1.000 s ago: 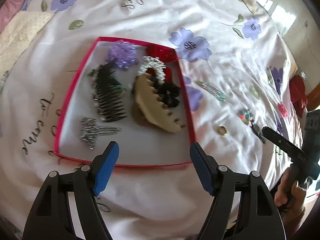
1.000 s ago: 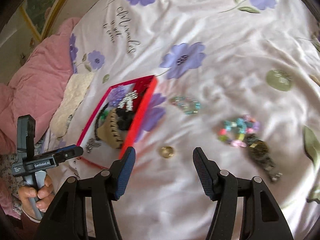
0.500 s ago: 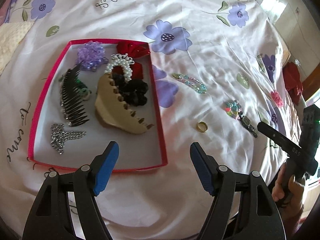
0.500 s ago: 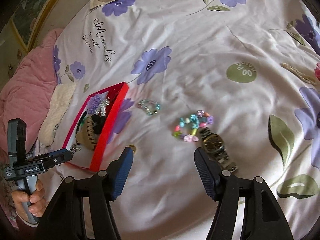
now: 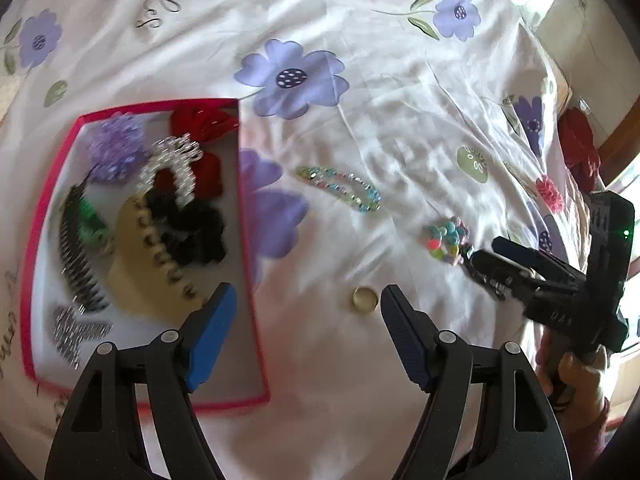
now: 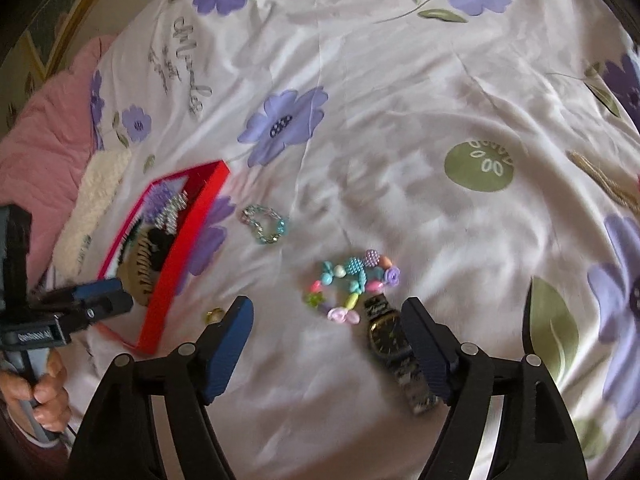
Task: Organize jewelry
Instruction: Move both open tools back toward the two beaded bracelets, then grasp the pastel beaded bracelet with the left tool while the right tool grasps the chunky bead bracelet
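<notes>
Just ahead of left fingers [image 5: 216, 320]: ring [image 5: 365, 299].

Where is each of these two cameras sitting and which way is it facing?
Left wrist: on the left gripper, angled down at the ring and red tray; right gripper and hand at right.
Right wrist: on the right gripper, jaws opening above the bead bracelet and watch.
Both show tray, ring, bracelet.
</notes>
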A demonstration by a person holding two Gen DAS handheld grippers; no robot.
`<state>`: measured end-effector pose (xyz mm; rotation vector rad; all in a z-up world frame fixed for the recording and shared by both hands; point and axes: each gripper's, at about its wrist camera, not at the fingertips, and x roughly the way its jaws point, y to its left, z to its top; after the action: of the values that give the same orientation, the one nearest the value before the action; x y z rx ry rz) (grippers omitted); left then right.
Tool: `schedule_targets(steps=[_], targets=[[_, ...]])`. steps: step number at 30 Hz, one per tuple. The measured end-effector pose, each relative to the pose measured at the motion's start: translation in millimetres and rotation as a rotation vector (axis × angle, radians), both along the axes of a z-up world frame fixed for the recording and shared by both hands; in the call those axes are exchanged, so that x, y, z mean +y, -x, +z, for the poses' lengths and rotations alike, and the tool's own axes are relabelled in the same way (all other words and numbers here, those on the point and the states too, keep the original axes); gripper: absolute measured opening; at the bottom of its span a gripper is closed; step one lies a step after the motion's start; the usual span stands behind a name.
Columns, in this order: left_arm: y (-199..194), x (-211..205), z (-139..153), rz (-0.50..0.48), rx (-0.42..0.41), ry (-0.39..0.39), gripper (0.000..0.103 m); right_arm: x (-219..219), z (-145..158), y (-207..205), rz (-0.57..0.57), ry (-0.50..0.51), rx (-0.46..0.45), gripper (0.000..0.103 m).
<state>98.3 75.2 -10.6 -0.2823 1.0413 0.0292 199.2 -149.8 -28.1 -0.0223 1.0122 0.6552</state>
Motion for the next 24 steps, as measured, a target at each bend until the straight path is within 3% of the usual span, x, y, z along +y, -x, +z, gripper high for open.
schedule_targets(steps=[10,13,17,20,24], targets=[[-53,-7,-23,-0.018,0.064,0.029,0.077,21,-26,-25,0.066,0.107,0.018,0.078],[-66,-7,-28,-0.009,0.077,0.037,0.077,23,-32,-27,0.060,0.132,0.011,0.074],[-88,-8,-38,0.003,0.091,0.045,0.079,19,-32,-32,0.030,0.156,-0.017,0.029],[-108,-11,-50,0.014,0.115,0.047,0.079,10,-29,-39,0.009,0.108,0.000,0.015],[-129,-16,-61,0.029,0.122,0.019,0.077,3,-28,-43,-0.008,0.052,0.018,0.013]])
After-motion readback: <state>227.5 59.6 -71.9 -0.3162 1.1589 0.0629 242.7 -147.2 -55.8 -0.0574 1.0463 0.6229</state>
